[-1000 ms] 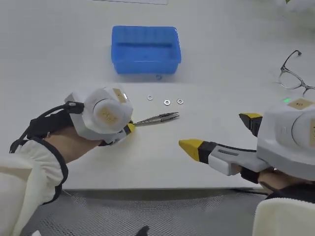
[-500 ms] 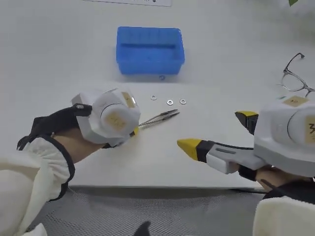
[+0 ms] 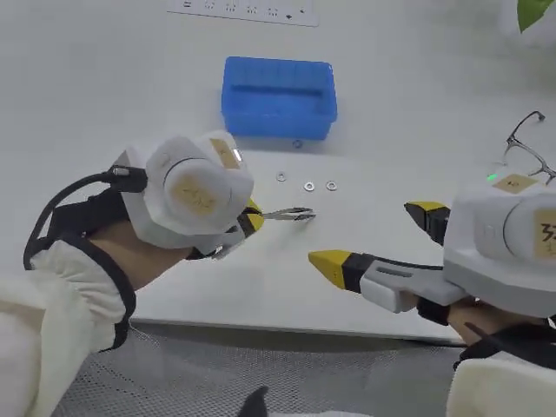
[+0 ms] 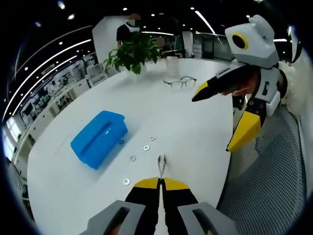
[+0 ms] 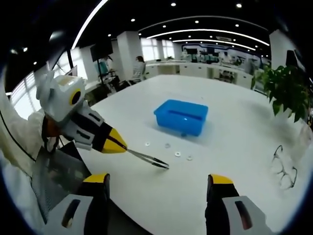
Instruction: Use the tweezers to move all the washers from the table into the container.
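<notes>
At the left of the head view your left gripper [image 3: 252,219] sits mid-frame with its yellow jaws pressed together on the handle end of the tweezers [image 3: 288,214], which stick out to the right with their tips closed. In the left gripper view the same jaws rise from the bottom centre, and the tweezers [image 4: 161,165] point straight up the frame from between them. Just above and right of the tweezer tips in the head view lie three washers [image 3: 309,186] in a short row on the white table [image 3: 391,113] — apart from the tips, not touched by them. Another washer lies by the near wall of the blue container [image 3: 278,95], which stands in the upper middle of the frame, well above the row. The left gripper view shows four washers [image 4: 145,148] in a slanting line right of the container [image 4: 98,138]. Further right, your right gripper [image 3: 378,239] hangs over the table's near edge at lower right with its jaws spread wide and nothing between them — in the right gripper view the two yellow tips stand far apart at the bottom, with the tweezers [image 5: 146,158] above the gap. At the far right edge a pair of glasses [image 3: 528,143] rests on the table.
</notes>
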A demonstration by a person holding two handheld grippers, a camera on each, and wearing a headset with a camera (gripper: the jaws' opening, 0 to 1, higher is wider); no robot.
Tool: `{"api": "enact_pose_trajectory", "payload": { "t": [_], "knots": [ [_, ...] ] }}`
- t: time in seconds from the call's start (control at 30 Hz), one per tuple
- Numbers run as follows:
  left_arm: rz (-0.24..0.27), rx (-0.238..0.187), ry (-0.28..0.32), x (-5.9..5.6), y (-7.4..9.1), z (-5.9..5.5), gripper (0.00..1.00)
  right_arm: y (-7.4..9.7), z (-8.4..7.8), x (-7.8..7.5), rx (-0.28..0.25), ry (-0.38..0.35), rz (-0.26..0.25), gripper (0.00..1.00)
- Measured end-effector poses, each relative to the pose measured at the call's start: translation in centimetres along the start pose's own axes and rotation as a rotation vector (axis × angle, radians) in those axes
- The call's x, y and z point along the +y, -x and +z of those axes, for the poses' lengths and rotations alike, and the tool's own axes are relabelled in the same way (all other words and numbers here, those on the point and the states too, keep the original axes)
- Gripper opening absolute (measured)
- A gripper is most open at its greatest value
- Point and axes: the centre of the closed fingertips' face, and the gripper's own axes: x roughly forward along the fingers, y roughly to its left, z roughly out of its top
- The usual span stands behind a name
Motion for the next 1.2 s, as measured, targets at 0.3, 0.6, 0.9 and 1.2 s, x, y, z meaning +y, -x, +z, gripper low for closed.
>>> {"api": "enact_pose_trajectory", "payload": {
  "t": [0.3, 0.6, 0.9, 1.2],
  "knots": [
    [0.045, 0.016, -0.058, -0.6, 2.0, 0.2, 0.00, -0.1, 0.5, 1.9, -0.017, 0.036, 0.078, 0.74],
    [0.029, 0.008, -0.052, -1.7, 3.6, 0.2, 0.00, -1.8, 0.2, 4.9, 0.024, 0.119, 0.222, 0.58],
    [-0.021, 0.017, -0.051, -2.3, 3.9, 0.3, 0.00, -5.0, -0.3, 7.7, 0.132, 0.308, 0.424, 0.25],
    [-0.049, 0.012, -0.063, -3.1, 3.3, 1.2, 0.00, -6.3, 0.5, 8.5, 0.121, 0.464, 0.471, 0.11]
  ]
}}
